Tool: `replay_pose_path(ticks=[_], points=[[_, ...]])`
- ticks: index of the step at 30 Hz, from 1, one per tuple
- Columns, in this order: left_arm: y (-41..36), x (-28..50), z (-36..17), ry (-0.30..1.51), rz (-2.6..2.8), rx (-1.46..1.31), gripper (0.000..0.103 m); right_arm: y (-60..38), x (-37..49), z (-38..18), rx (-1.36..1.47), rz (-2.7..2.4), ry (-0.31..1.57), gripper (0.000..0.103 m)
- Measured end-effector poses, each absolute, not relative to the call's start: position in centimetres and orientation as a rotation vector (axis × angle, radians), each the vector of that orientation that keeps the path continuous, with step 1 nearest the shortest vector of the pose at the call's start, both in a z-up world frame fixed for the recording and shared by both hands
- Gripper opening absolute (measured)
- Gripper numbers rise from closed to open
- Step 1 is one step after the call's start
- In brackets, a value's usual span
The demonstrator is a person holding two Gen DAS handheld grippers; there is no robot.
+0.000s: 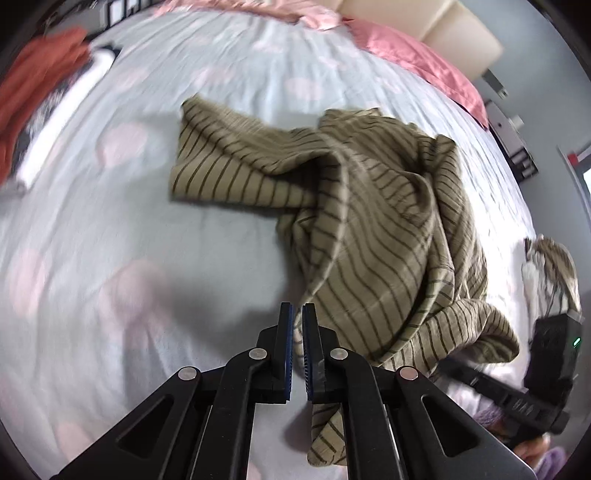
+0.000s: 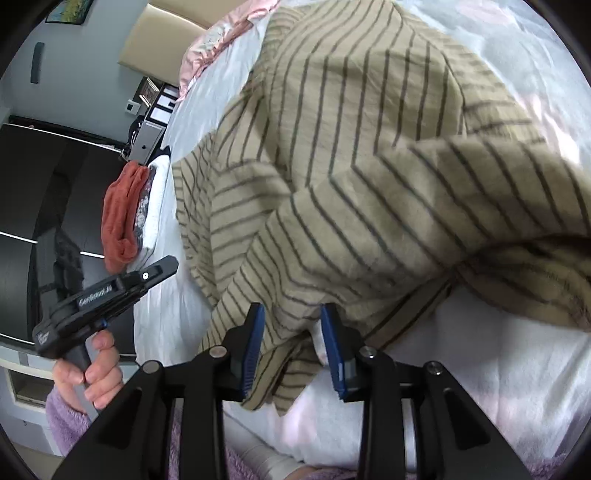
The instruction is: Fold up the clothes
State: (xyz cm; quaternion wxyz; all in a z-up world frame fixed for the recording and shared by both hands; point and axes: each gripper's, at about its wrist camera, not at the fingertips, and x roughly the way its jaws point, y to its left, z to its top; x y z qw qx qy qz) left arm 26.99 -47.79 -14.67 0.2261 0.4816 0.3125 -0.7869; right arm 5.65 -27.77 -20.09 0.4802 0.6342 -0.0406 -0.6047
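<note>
Downward-tilted, left hand-held gripper (image 1: 297,314) clenched empty; right hand-held gripper (image 2: 291,314) released astride the striped shirt (image 2: 351,166).

Bed (image 1: 92,229): carries everything below.
Striped garment (image 1: 369,221): crumpled on the bed, right of centre in the left wrist view.
Left gripper (image 1: 297,314): at the garment's near left edge.
Right gripper (image 2: 291,314): at the garment's near hem, cloth between its fingers.
Clothes pile (image 1: 48,103): far left on the bed, well apart from the garment.
Pillows (image 1: 417,59): behind the garment, at the headboard (image 1: 436,26).
</note>
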Motion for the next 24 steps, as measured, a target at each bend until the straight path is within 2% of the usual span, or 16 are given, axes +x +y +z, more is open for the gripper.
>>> replay_pose_path(ticks=[1,2,5,7,13,15,18,20,24], points=[[-47.4,26.8,-14.4,0.822,-2.188,1.322,0.006,-27.6,5.6,-19.7,1.519,-1.493,-0.109,0.024],[-46.9,26.5,-14.0,0.756,-2.216,1.32,0.006,-27.5,5.6,-19.3,1.491,-1.511,-0.119,0.009],[-45.3,25.2,-13.1,0.543,-2.296,1.349,0.006,-27.1,5.5,-18.5,1.441,-1.544,-0.142,0.003],[-44.6,24.3,-12.8,0.445,-2.339,1.393,0.006,-27.1,5.4,-18.6,1.456,-1.526,-0.155,0.003],[-43.6,23.1,-12.7,0.275,-2.399,1.618,0.006,-27.5,5.7,-19.8,1.547,-1.364,-0.183,0.011],[-43.5,23.3,-13.0,0.302,-2.398,1.707,0.006,-28.0,6.3,-20.0,1.559,-1.319,-0.161,0.022],[-43.1,23.6,-13.7,0.317,-2.376,1.795,0.007,-29.1,7.5,-20.3,1.571,-1.22,-0.151,0.027],[-42.9,23.8,-14.6,0.376,-2.37,1.86,0.008,-29.8,8.4,-20.6,1.579,-1.181,-0.131,0.028],[-41.7,23.7,-16.6,0.433,-2.376,1.974,0.017,-30.3,9.2,-21.4,1.614,-1.143,-0.115,0.029]])
